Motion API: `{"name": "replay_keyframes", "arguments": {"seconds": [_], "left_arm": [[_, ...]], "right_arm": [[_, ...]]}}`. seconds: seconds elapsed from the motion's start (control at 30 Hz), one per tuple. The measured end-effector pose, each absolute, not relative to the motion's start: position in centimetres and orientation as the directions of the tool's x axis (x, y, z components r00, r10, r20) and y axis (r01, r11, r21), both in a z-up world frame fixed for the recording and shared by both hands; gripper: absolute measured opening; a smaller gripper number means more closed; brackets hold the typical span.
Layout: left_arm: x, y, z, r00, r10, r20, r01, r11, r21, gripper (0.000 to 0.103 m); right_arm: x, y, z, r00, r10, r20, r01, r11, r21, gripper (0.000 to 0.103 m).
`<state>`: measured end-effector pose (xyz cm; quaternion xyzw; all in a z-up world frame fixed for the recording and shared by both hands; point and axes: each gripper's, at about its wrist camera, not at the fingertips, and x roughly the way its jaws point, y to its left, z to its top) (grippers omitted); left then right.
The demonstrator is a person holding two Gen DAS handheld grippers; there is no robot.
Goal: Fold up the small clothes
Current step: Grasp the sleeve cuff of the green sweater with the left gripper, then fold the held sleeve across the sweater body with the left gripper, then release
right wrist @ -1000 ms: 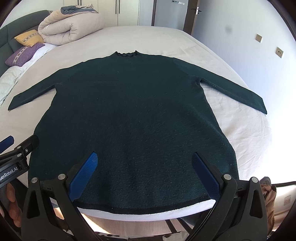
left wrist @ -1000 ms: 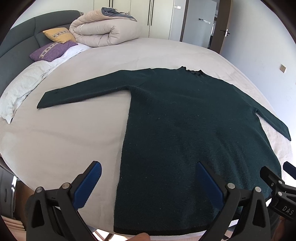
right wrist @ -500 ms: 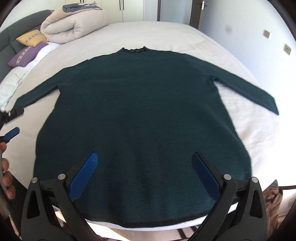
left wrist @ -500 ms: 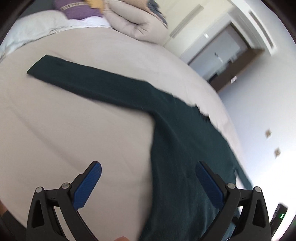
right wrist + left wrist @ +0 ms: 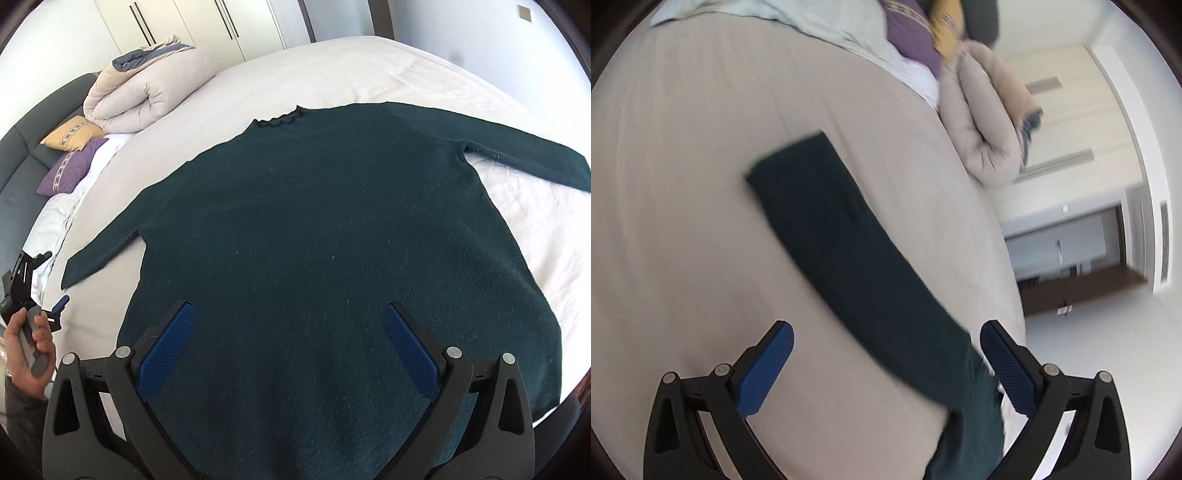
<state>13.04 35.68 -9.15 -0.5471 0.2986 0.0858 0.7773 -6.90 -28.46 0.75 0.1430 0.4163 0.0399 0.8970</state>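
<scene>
A dark green long-sleeved sweater (image 5: 332,240) lies spread flat on the bed, neck toward the far side, both sleeves stretched out. My right gripper (image 5: 288,325) hovers open above the sweater's lower body, holding nothing. In the left wrist view, the sweater's left sleeve (image 5: 842,243) runs diagonally across the sheet, its cuff at the upper left. My left gripper (image 5: 886,343) is open above the sleeve near the armpit, nothing between its blue pads. That left gripper (image 5: 55,306) also shows at the left edge of the right wrist view, held in a hand (image 5: 26,354).
The bed (image 5: 369,66) has a pale sheet. A rolled beige duvet (image 5: 147,92) lies at the head end, with a yellow pillow (image 5: 72,133) and a purple pillow (image 5: 70,170) by the dark headboard (image 5: 22,147). Wardrobe doors (image 5: 207,29) stand behind.
My left gripper has swung left and rolled, moving from the sweater's hem toward the left sleeve. The right gripper has moved forward over the sweater's body and tilted. The sweater has not moved.
</scene>
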Motion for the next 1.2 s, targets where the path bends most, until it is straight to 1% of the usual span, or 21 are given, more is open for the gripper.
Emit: {"name": "replay_keyframes", "arguments": {"seconds": [0.03,0.07,0.1,0.13,0.17,0.2,0.53,0.67,0.73,0.8,0.83,0.87,1.0,1.1,1.13,1.2], "left_arm": [[13.3,36.4,-9.7,0.811,-0.186,-0.555,-0.469,0.362,-0.806,0.097],[13.6,37.2,-10.3,0.813,-0.181,-0.554,-0.480,0.330,-0.813,0.090],[13.9,37.7,-10.6,0.813,-0.181,-0.553,-0.485,0.315,-0.816,0.086],[14.1,37.9,-11.1,0.813,-0.181,-0.553,-0.491,0.298,-0.819,0.084],[14.4,38.1,-11.7,0.814,-0.183,-0.551,-0.496,0.272,-0.824,0.079],[14.5,38.0,-12.4,0.815,-0.185,-0.550,-0.502,0.251,-0.828,0.077],[14.0,40.1,-13.3,0.842,-0.091,-0.532,-0.525,0.087,-0.847,0.077],[14.6,40.7,-13.2,0.842,-0.077,-0.534,-0.529,0.075,-0.845,0.076],[14.7,40.8,-13.2,0.839,-0.075,-0.539,-0.535,0.072,-0.842,0.060],[15.6,40.9,-13.5,0.827,-0.101,-0.553,-0.549,0.069,-0.833,0.016],[16.0,40.9,-13.7,0.815,-0.112,-0.569,-0.564,0.075,-0.823,0.007],[16.4,40.7,-13.4,0.802,-0.110,-0.587,-0.578,0.103,-0.810,0.005],[18.0,38.7,-10.6,0.788,-0.101,-0.607,-0.565,0.275,-0.778,0.006],[19.6,35.8,-7.7,0.782,-0.097,-0.616,-0.529,0.419,-0.738,0.006],[20.3,34.4,-6.7,0.779,-0.096,-0.620,-0.508,0.483,-0.713,0.006],[21.8,30.3,-4.4,0.764,-0.078,-0.640,-0.445,0.656,-0.610,0.006]], "right_arm": [[-6.7,-28.8,0.8,0.651,0.192,-0.734,0.052,0.954,0.296,0.103],[-6.7,-29.1,0.8,0.651,0.194,-0.734,0.055,0.952,0.300,0.103],[-6.6,-29.3,0.7,0.649,0.198,-0.735,0.058,0.950,0.306,0.103],[-6.4,-29.6,0.6,0.647,0.205,-0.734,0.059,0.947,0.317,0.103],[-6.3,-29.7,0.5,0.646,0.210,-0.734,0.061,0.944,0.324,0.103],[-6.1,-29.8,0.4,0.644,0.212,-0.735,0.065,0.942,0.329,0.103],[-6.3,-30.0,0.1,0.642,0.233,-0.730,0.065,0.933,0.354,0.103],[-6.4,-30.4,-0.1,0.643,0.238,-0.728,0.069,0.928,0.365,0.101],[-6.4,-30.7,-0.2,0.642,0.237,-0.729,0.076,0.927,0.368,0.097],[-6.5,-31.2,-0.4,0.640,0.238,-0.730,0.081,0.924,0.373,0.093],[-6.5,-31.5,-0.6,0.639,0.238,-0.731,0.086,0.923,0.376,0.091],[-6.6,-31.8,-0.7,0.639,0.239,-0.731,0.089,0.921,0.379,0.090],[-6.4,-33.2,-1.3,0.635,0.250,-0.731,0.101,0.912,0.399,0.085],[-6.2,-34.5,-1.7,0.635,0.261,-0.727,0.112,0.900,0.421,0.084],[-6.2,-34.9,-1.8,0.638,0.262,-0.724,0.116,0.897,0.427,0.084],[-6.0,-35.5,-1.8,0.643,0.268,-0.717,0.119,0.891,0.439,0.084]]}}
